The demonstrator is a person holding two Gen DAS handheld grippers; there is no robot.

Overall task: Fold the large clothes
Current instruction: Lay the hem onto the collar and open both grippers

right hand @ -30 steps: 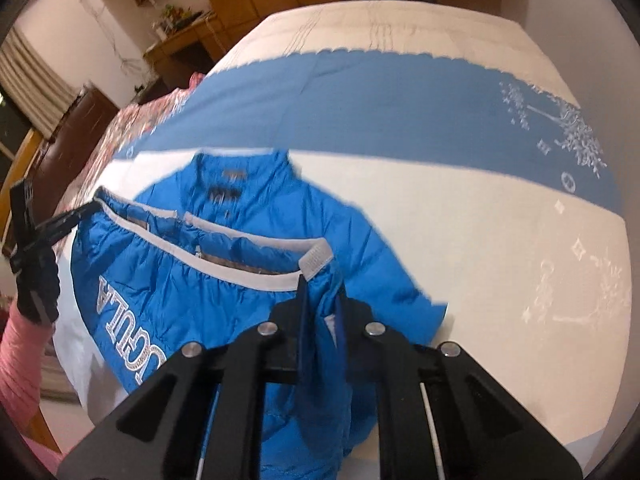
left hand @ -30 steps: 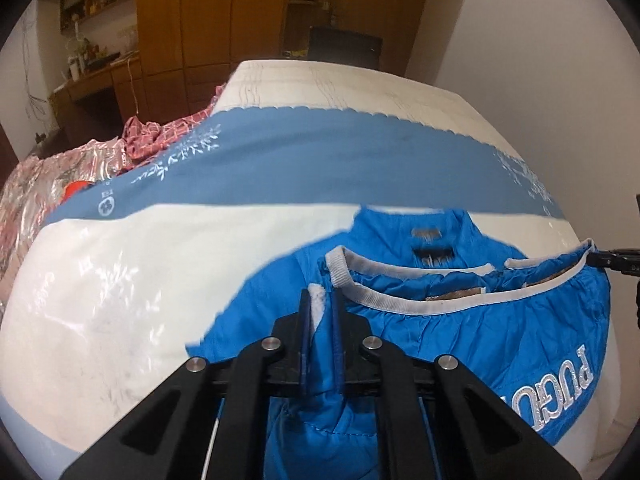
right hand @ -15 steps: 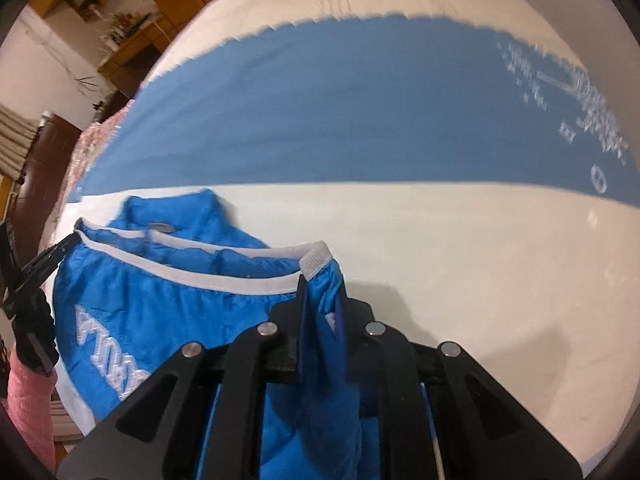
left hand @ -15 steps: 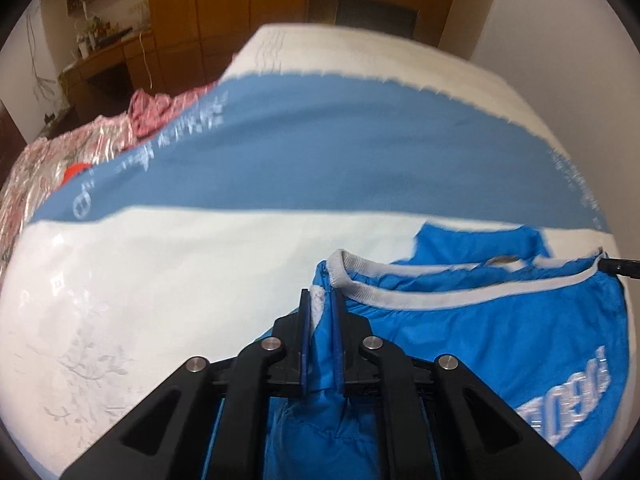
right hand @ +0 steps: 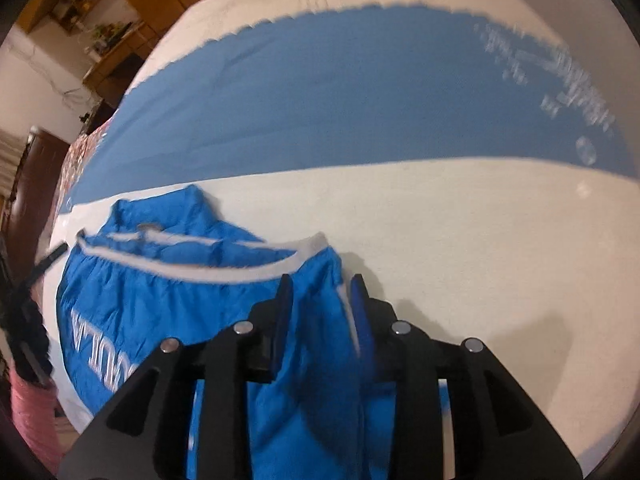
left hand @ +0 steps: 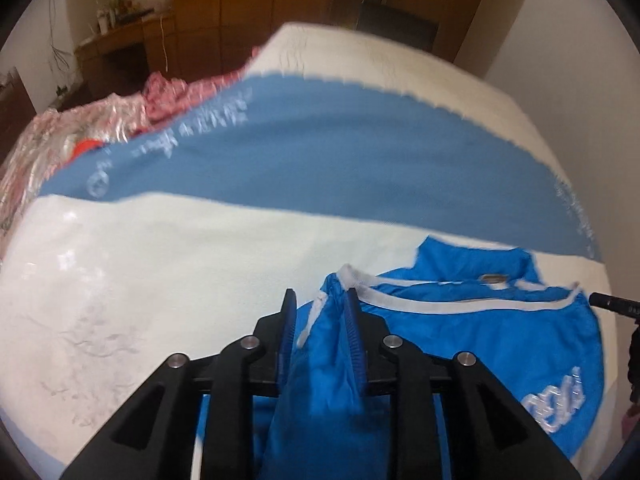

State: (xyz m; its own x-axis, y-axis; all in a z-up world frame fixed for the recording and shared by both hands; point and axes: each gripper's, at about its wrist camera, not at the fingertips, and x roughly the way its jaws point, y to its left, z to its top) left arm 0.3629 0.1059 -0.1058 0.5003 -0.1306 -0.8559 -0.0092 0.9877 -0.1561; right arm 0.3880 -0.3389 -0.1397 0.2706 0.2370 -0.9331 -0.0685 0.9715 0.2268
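Observation:
A bright blue jacket with white trim and white lettering lies folded on the white and blue bedspread. My left gripper stands over the jacket's left corner, its jaws opening; blue cloth hangs loose between them with a gap at the left finger. In the right wrist view my right gripper is over the jacket's right corner, jaws also opening, slack cloth between them. Each view shows the other gripper's black tip at the jacket's far end.
Pink patterned bedding is heaped at the bed's left side. A wooden wardrobe and desk stand beyond the bed. A white wall runs along its right. A pink sleeve shows at the left edge.
Both grippers came down and forward with the jacket's hem, laying it over the lower part near the collar. Their jaws, shut on the cloth before, have now parted.

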